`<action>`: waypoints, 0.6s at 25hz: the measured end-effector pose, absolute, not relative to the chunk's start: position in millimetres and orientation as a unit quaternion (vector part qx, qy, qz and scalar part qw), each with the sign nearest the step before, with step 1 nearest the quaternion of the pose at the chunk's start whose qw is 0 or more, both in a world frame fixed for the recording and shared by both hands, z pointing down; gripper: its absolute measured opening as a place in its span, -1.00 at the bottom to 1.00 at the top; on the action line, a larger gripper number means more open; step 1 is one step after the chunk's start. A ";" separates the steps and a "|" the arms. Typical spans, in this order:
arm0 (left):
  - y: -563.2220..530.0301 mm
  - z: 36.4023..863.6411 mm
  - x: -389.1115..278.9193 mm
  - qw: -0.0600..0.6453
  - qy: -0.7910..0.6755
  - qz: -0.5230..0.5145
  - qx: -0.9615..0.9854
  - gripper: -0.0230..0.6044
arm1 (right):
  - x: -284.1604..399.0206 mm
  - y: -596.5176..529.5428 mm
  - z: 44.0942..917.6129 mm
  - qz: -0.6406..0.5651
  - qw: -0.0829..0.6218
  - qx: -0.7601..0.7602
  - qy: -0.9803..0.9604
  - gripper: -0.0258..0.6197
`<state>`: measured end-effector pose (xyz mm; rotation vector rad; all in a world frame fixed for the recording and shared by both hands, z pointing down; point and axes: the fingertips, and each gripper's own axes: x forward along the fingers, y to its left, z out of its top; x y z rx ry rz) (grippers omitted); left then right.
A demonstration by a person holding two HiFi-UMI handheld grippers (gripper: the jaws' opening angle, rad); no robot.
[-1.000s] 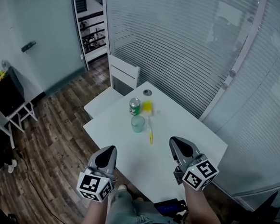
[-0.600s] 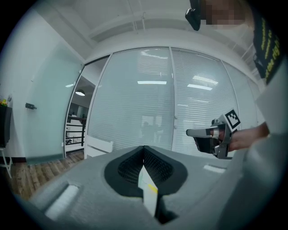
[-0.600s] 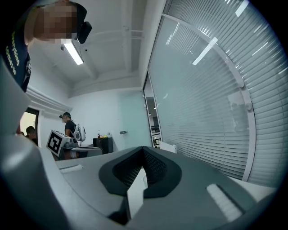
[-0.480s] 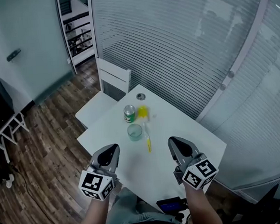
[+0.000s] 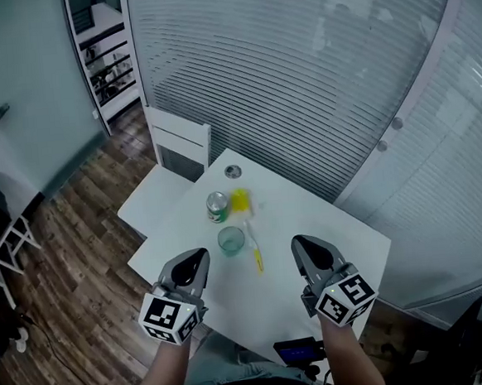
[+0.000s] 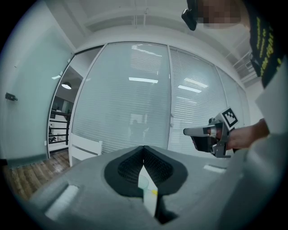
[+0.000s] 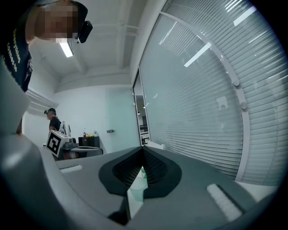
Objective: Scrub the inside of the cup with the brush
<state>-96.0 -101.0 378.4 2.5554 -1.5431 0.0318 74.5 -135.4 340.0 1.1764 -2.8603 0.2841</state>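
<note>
A clear greenish cup (image 5: pixel 231 240) stands upright near the middle of the white table (image 5: pixel 327 230). A brush (image 5: pixel 255 246) with a yellow handle lies flat just right of it. My left gripper (image 5: pixel 192 267) hangs shut and empty over the table's near left part, short of the cup. My right gripper (image 5: pixel 307 253) is level with it on the right, also shut and empty. Through the slit of the left gripper (image 6: pixel 144 155) a sliver of the cup (image 6: pixel 142 182) shows. The right gripper (image 7: pixel 143 155) also frames the cup (image 7: pixel 137 183).
A green can (image 5: pixel 217 206) and a yellow object (image 5: pixel 239 200) stand behind the cup. A small round dark thing (image 5: pixel 233 171) lies at the table's far corner. A white chair (image 5: pixel 172 155) is at the far left side. Curved glass walls with blinds run along the right.
The head view has shifted: the table, cup and brush have slid leftward and a little nearer. Both grippers keep their pose and stay shut.
</note>
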 end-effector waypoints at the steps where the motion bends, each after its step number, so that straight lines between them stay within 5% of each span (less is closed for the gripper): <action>1: -105.1 380.9 -95.9 0.080 -0.511 0.011 0.856 -0.92 | 73.5 -136.9 342.7 0.093 0.019 0.382 -0.919 -0.91; 15: -142.8 413.2 -101.9 0.102 -0.471 0.016 0.876 -0.92 | 62.2 -165.0 392.3 0.116 0.041 0.418 -0.900 -0.91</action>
